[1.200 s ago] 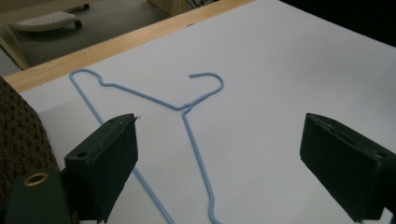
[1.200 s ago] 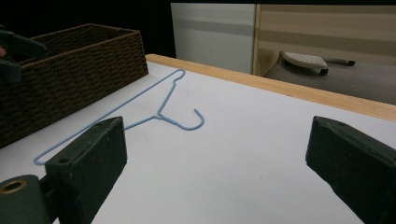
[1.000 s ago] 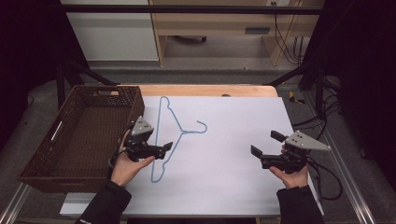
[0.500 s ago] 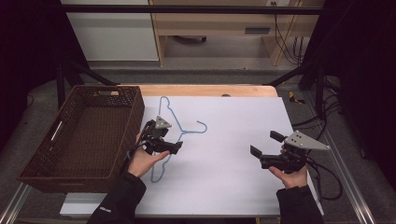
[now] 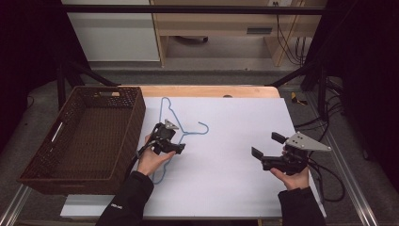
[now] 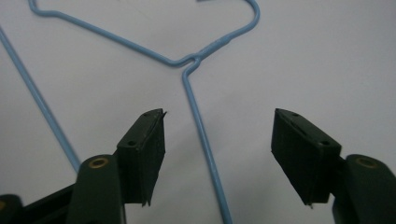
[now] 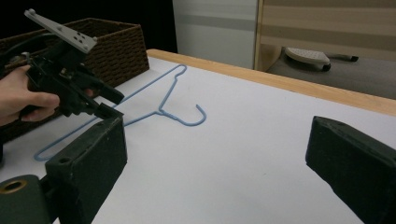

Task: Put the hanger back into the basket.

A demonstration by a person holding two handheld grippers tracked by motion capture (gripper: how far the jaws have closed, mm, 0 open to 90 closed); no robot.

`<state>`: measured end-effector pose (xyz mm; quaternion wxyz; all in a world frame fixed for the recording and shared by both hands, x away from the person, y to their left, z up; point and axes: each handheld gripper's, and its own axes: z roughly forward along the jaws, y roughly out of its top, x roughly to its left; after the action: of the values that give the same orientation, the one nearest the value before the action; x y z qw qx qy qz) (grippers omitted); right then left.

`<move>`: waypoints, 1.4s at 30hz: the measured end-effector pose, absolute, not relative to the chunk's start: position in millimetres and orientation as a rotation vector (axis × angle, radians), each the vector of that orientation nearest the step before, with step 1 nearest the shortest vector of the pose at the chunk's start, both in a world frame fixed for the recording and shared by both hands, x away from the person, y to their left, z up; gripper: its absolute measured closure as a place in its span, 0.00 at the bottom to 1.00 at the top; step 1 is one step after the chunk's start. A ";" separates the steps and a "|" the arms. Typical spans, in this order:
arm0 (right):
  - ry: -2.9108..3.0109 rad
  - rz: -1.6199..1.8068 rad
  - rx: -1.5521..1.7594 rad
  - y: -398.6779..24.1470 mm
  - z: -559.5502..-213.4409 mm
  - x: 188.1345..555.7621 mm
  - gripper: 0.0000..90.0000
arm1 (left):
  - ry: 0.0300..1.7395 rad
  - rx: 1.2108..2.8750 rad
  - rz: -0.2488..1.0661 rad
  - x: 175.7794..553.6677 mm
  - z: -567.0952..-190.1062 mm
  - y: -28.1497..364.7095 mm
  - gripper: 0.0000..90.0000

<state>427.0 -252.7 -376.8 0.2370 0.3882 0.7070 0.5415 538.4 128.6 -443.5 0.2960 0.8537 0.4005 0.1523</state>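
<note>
Blue hanger (image 5: 165, 115) flat, hook toward table's right, long bar running near-to-far

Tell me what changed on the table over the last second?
The left gripper moved from beside the basket out over the blue hanger, toward the table's middle. Its jaws are open, with one wire of the hanger lying between them, nothing gripped yet. The hanger, the basket and the right gripper, also open, stayed where they were.
</note>
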 end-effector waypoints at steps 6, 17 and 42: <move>1.944 1.482 1.065 -252.4 -377.0 427.0 0.07 | 1.082 2.311 0.420 543.2 -455.9 125.2 0.58; 1.946 1.482 1.064 -251.9 -377.4 427.5 0.06 | 1.088 2.331 0.395 544.8 -461.4 123.8 0.79; 1.961 1.487 1.068 -249.0 -378.9 428.8 0.06 | 1.190 2.315 0.420 543.1 -460.1 116.1 0.95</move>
<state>428.8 -249.0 -378.9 0.2273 0.3877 0.7118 0.5399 543.1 116.1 -460.1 0.2497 0.8501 0.4371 0.1544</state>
